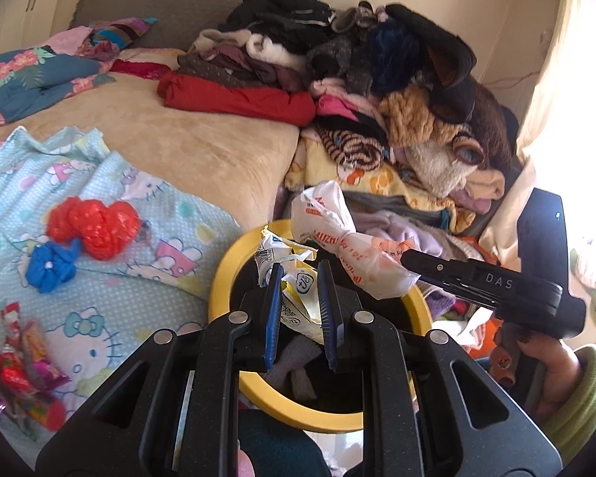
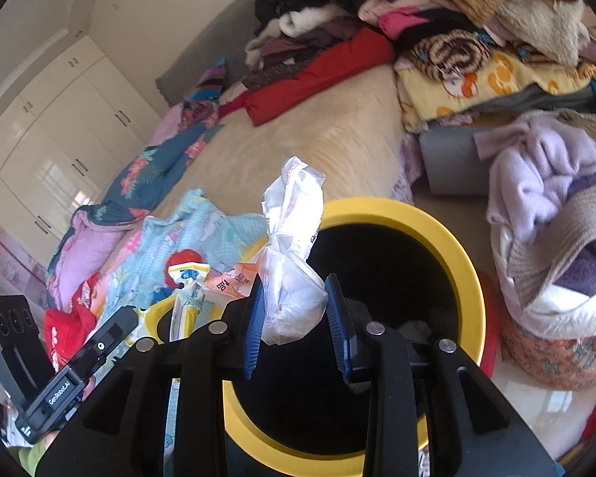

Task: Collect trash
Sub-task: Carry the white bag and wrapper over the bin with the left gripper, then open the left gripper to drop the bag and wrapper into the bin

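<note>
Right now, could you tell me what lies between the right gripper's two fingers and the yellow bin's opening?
A knotted white plastic bag sits between the right gripper fingers, above the yellow bin; the right wrist view shows it.

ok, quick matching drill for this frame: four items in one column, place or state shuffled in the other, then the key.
Items:
1. yellow-and-white wrapper
2. white plastic bag
3. red crumpled bag
4. bin

Place or state:
A. lying on the cartoon-print sheet
B. between the left tongs
C. yellow rim, dark inside
D. between the right tongs, above the bin opening

Pairs: 1-B, 2-D, 3-A, 4-C
</note>
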`<state>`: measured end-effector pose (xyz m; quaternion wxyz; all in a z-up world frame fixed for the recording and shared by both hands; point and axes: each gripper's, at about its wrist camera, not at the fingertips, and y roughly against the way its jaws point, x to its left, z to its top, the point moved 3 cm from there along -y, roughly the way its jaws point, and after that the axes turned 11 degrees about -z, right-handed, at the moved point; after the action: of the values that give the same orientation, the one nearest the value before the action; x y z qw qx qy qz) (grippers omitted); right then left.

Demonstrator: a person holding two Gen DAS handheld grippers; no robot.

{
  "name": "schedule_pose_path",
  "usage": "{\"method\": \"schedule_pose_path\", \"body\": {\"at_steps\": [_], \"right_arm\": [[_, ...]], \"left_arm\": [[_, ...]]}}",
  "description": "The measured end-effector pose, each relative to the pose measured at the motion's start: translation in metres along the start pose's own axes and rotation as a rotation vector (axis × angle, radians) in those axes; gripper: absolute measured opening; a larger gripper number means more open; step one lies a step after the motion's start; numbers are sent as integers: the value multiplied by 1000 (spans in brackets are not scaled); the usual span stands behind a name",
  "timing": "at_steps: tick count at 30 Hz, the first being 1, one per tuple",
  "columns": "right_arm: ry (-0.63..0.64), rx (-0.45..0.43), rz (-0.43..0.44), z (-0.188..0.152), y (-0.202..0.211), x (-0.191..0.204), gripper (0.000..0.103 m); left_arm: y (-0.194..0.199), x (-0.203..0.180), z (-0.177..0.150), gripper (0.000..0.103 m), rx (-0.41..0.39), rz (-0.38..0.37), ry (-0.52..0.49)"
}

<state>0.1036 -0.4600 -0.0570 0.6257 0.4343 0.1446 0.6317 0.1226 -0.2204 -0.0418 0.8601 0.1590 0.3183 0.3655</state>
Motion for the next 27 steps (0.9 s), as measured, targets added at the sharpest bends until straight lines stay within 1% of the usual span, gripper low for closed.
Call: {"method": "schedule_pose_path", "body": {"at_steps": [1,2,3,5,6,7,8,9,10,11,13,14,17,20,27], "right_arm": [[-12,14,-16,-2,-3,-3,35],[-29,25,-41,-3,-6,-8,44],[-45,33,-56,-3,-9,-12,56],[-86,31,-59,-4,-10,-20,63],[-103,27,-70,-4,-11,-24,68],[-113,23,-83,-4,-10,-27,69],[-120,17,-87,-4,-11,-29,72],[-124,10,-85,-4,-11,-30,73],[-119,5,-87,-2,-11,-30,74],[-105,-4,-89,-2,-11,-28,74],[-67,-27,-91,-2,-11,-20,78],[-46,-44,-90,0,-10,-16,80],[35,-109,-101,1,-4,1,85],[106,-159,-106,2,1,18,87],[165,-216,-82,1,5,39,90]], "left_arm": [[-5,0,-1,12,10,-2,-1],[-10,0,-3,13,19,-3,-2],[-16,1,-4,13,31,-1,-2],[-23,3,-5,20,38,-2,9],[-25,6,-5,34,34,5,18],[-25,8,-6,49,28,10,23],[-25,10,-6,54,21,9,33],[-24,11,-6,55,17,3,41],[-23,13,-7,61,13,7,44],[-23,13,-7,74,8,17,43],[-20,15,-9,89,-7,31,48],[-18,16,-9,92,-16,36,53],[-12,20,-10,92,-31,68,52],[-5,23,-11,92,-45,87,55],[18,31,-9,92,-88,148,39]]}}
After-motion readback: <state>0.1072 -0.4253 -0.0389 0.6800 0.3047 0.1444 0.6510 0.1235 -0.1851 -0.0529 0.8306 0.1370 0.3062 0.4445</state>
